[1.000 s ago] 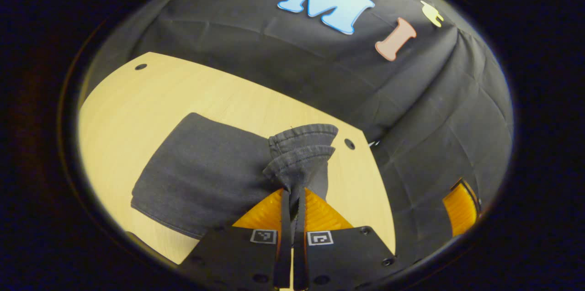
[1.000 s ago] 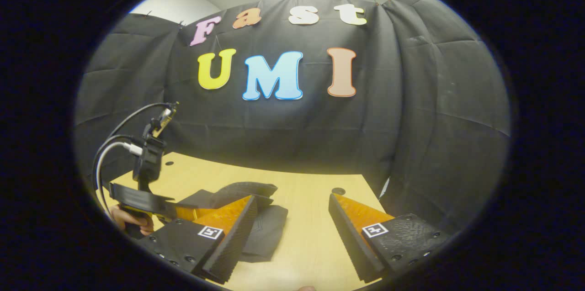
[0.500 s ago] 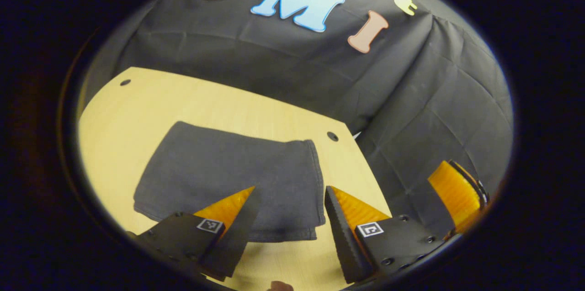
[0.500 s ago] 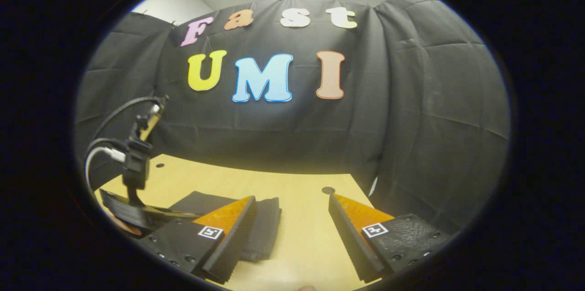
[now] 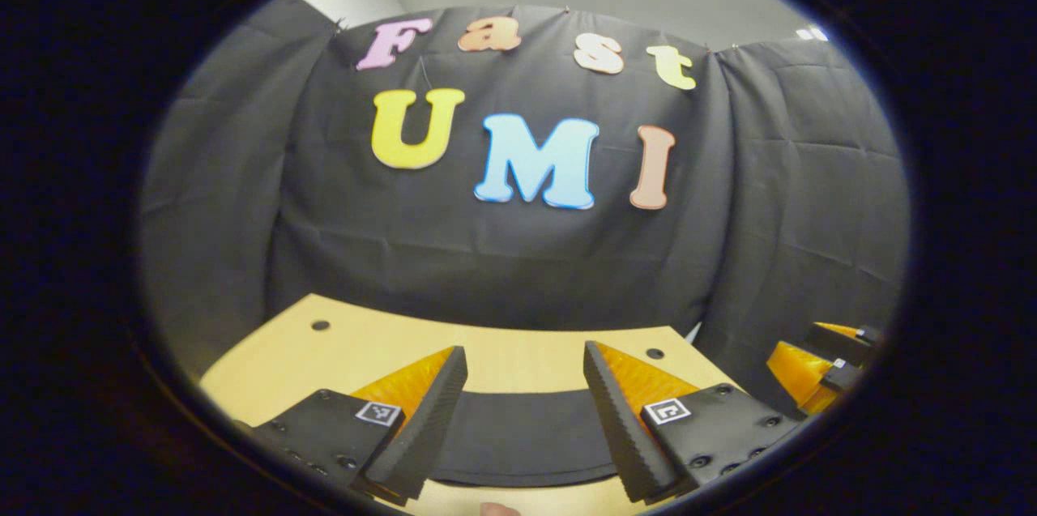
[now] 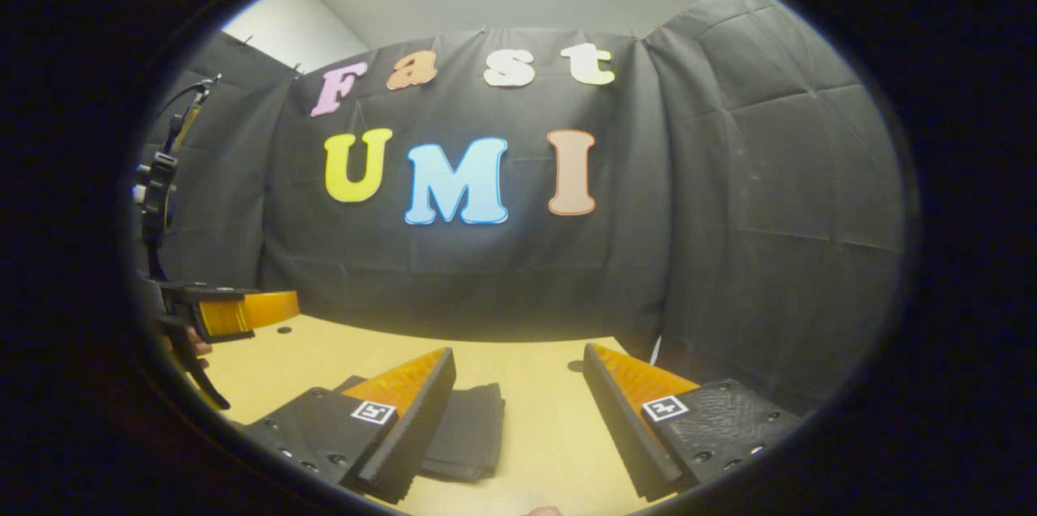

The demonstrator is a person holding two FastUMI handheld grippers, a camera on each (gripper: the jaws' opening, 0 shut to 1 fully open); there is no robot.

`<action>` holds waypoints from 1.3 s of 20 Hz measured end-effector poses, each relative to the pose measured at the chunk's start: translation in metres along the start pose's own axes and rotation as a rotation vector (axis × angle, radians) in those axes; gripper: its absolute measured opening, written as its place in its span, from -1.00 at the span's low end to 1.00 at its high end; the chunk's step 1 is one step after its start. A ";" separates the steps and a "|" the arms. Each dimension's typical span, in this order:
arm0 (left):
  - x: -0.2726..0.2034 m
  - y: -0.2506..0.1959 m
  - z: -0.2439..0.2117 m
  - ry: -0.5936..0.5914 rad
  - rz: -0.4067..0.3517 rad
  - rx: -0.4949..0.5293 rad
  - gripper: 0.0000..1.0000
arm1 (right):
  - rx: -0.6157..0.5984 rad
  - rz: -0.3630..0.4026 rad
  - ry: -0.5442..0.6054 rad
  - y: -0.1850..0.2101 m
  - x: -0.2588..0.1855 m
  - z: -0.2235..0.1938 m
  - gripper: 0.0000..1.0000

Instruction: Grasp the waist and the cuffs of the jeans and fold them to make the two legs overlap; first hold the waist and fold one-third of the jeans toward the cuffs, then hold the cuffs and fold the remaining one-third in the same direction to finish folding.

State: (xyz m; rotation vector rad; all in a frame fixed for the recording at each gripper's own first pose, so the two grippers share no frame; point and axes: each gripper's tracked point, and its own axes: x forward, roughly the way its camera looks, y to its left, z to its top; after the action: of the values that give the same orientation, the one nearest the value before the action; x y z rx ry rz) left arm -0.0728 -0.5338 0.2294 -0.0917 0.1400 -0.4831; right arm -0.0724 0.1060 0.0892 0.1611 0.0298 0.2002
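The dark jeans [image 5: 527, 435] lie folded into a flat bundle on the wooden table [image 5: 518, 350]. In the left gripper view my left gripper [image 5: 525, 386] is open, raised above the near side of the bundle, with nothing between its fingers. My right gripper [image 6: 518, 390] is open too, its left finger in front of the bundle's right edge [image 6: 470, 431] in the right gripper view. The left gripper [image 6: 231, 313] also appears at the far left of that view, lifted off the table, with a hand under it.
The table has small round holes near its back corners [image 5: 321, 325] [image 5: 654, 353]. Black cloth walls stand close behind and to the right of the table. The right gripper's orange finger [image 5: 798, 374] appears at the right of the left gripper view.
My left gripper let go of the cuffs, opened and rose, tilting up toward the wall. The cuff end dropped flat onto the bundle. My right gripper stayed open and tilted up slightly.
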 end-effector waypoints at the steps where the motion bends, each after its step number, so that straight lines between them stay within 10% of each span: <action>1: -0.004 0.007 0.005 -0.022 0.008 0.014 0.87 | -0.007 -0.012 -0.010 0.000 -0.004 0.002 0.88; 26: -0.061 -0.039 0.019 -0.163 0.206 -0.018 0.86 | -0.049 -0.003 -0.115 -0.096 -0.035 0.022 0.90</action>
State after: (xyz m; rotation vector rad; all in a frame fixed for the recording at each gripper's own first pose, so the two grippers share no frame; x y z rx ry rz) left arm -0.1411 -0.5389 0.2599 -0.1321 -0.0068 -0.2669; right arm -0.0870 0.0032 0.0954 0.1235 -0.0892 0.1886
